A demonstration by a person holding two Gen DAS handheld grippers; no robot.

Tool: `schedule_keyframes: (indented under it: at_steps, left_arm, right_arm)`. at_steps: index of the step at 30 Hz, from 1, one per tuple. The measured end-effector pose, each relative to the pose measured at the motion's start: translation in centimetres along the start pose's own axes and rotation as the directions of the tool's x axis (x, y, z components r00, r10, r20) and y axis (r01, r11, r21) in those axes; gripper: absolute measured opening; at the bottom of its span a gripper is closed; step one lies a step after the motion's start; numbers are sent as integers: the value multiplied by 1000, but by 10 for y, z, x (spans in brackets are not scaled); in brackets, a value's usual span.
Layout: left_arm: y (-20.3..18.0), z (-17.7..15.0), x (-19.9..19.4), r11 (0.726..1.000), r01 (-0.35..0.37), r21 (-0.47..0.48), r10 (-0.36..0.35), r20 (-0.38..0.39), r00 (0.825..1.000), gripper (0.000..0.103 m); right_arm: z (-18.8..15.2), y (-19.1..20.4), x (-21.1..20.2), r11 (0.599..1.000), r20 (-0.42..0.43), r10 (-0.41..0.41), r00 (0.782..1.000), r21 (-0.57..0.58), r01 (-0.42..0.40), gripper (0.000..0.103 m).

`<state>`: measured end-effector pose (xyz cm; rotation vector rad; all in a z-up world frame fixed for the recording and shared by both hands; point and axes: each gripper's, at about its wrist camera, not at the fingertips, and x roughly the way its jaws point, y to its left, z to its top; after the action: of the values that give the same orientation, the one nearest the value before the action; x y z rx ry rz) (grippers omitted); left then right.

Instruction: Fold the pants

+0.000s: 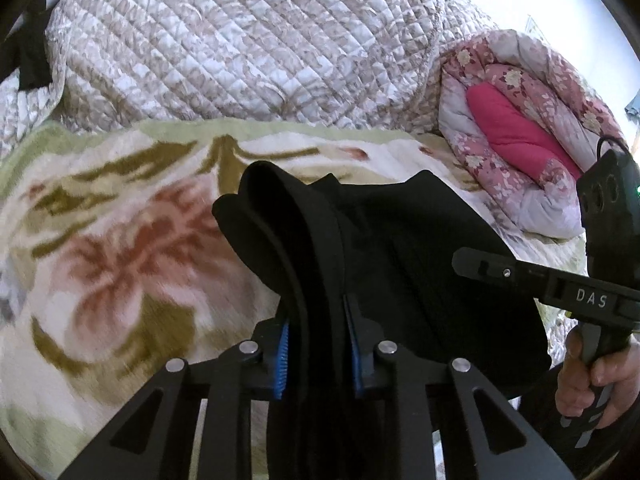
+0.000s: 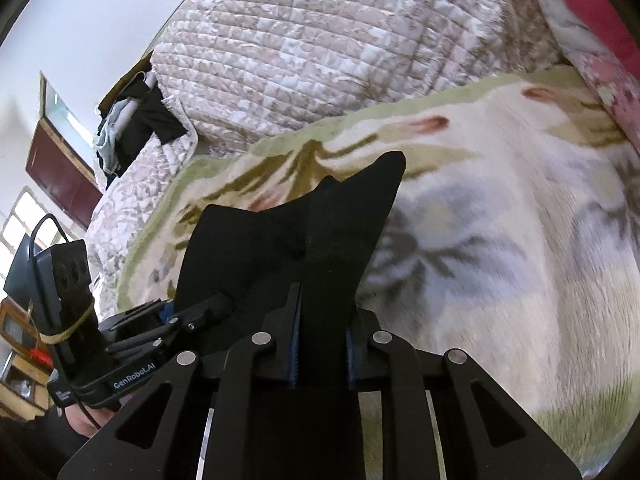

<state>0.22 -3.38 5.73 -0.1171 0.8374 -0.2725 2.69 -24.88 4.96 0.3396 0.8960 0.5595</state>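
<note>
My left gripper (image 1: pixel 316 344) pinched a thick fold of the black pants (image 1: pixel 400 248) between its blue pads (image 1: pixel 282 360); my right gripper (image 2: pixel 322 348) clamped another bunch of the same cloth. The pants hung raised over the floral blanket (image 1: pixel 120 240), with the quilted bedspread (image 1: pixel 240 40) and a pink floral quilt (image 1: pixel 520 120) beyond.

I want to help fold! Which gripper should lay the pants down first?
Probably neither alone. The left gripper and right gripper are both shut on the black pants, side by side above the blanket, so lowering together seems best.
</note>
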Motion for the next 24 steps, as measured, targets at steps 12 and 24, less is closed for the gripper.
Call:
schedule_keyframes:
  at_steps: [12,24]
  left_arm:
    - [59,83,45,998,-59,-10,59,30,998,26]
    - [105,71,68,982,-118,-149,115,-26,993,47]
  right_arm:
    - [88,0,80,999,-6,26,1000,-37,-27,17]
    - [94,-49,98,992,-7,-125,992,22,126,40]
